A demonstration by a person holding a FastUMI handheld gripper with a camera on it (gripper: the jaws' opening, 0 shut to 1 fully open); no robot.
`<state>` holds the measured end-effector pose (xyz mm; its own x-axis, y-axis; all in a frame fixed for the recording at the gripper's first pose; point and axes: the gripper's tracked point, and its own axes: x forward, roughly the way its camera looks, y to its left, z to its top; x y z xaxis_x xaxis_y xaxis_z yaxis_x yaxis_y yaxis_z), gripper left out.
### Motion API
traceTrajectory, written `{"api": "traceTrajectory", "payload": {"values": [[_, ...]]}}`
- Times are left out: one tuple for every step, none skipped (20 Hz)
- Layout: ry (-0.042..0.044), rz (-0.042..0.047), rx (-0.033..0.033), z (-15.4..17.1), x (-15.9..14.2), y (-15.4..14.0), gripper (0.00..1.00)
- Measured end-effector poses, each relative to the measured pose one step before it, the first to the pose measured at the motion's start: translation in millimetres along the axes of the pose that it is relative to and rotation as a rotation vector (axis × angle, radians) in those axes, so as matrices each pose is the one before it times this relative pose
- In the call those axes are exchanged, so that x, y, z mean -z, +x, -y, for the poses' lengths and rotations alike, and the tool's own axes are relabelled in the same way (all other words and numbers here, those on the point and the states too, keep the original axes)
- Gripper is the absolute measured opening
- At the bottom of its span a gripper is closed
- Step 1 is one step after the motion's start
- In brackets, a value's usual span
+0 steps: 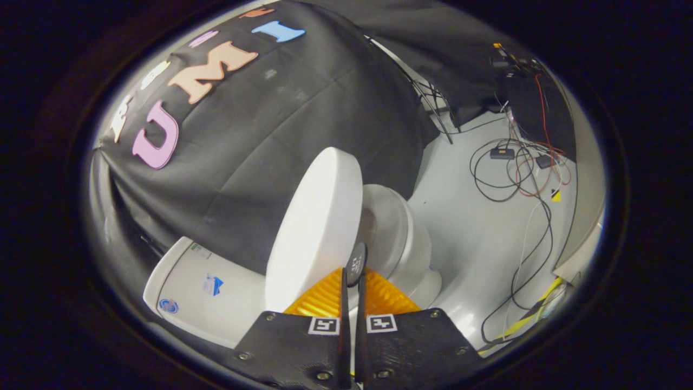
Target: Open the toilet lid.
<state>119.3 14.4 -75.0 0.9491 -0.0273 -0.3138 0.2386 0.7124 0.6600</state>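
The lid (316, 227) stood nearly upright, just ahead and left of the gripper (353, 271), whose fingers were pressed together, pinching nothing.

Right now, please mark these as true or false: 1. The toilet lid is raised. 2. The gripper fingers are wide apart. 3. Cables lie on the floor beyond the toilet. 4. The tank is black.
1. True: the toilet lid stands raised off the bowl.
2. False: the gripper fingers are close together at the lid's edge.
3. True: cables lie on the floor.
4. False: the tank is white.
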Motion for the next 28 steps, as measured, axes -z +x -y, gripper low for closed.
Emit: {"api": "traceTrajectory", "payload": {"values": [[-0.00708, 0.00437, -0.00585, -4.41, -2.93, -1.70, 0.04], [-0.01426, 0.00676, -0.00327, -4.82, -1.65, -1.30, 0.04], [-0.01615, 0.00258, 0.00089, -4.27, -1.21, -1.64, 0.04], [-0.01286, 0.00771, -0.00132, -5.06, -2.03, -2.39, 0.04], [-0.00739, 0.00643, -0.00173, -5.10, -2.71, -2.31, 0.04], [-0.00229, 0.00874, -0.00251, -3.95, -2.39, -3.18, 0.04], [-0.00165, 0.00312, -0.00156, -4.29, -1.95, -1.62, 0.04], [-0.00439, 0.00603, 0.00297, -3.77, -0.77, -1.90, 0.04], [-0.00554, 0.00217, 0.00311, -3.72, -1.17, -0.95, 0.04], [-0.00670, 0.00213, 0.00474, -3.56, 0.04, -0.48, 0.04], [-0.00536, 0.00104, 0.00168, -3.39, -1.20, -2.82, 0.04], [-0.00339, 0.00254, 0.00041, -3.39, -1.17, -1.36, 0.03], [-0.00465, 0.00259, -0.00128, -3.42, -1.77, -1.91, 0.03], [-0.00557, 0.00127, -0.00001, -3.77, -1.26, -2.09, 0.04], [-0.00656, 0.00220, -0.00061, -4.01, -1.12, -2.08, 0.04], [-0.00644, -0.00073, 0.00154, -4.18, -0.43, -0.78, 0.04], [-0.01799, -0.00184, 0.00243, -3.63, -0.52, -1.88, 0.04], [-0.02158, -0.00280, 0.00520, -3.39, -1.14, -1.66, 0.04], [-0.02376, -0.00357, 0.00428, -3.84, -0.84, -2.30, 0.04], [-0.02022, 0.00053, 0.00181, -4.29, -1.84, -2.27, 0.04], [-0.01751, 0.00072, 0.00161, -3.67, -1.95, -1.15, 0.04], [-0.01732, 0.00075, 0.00402, -2.91, -0.17, -2.60, 0.04], [-0.01773, -0.00367, 0.00531, -2.42, -0.52, -1.67, 0.04], [-0.01257, 0.00450, 0.00488, -3.12, -0.81, -1.89, 0.04], [-0.01792, 0.00060, 0.00239, -4.03, -1.47, -1.20, 0.04], [-0.01519, 0.00225, 0.00676, -3.86, -1.41, -1.06, 0.04], [-0.02602, 0.00202, 0.00732, -3.63, -1.38, -1.92, 0.04], [-0.02468, -0.00123, 0.00654, -3.28, 0.34, -1.33, 0.04]]}}
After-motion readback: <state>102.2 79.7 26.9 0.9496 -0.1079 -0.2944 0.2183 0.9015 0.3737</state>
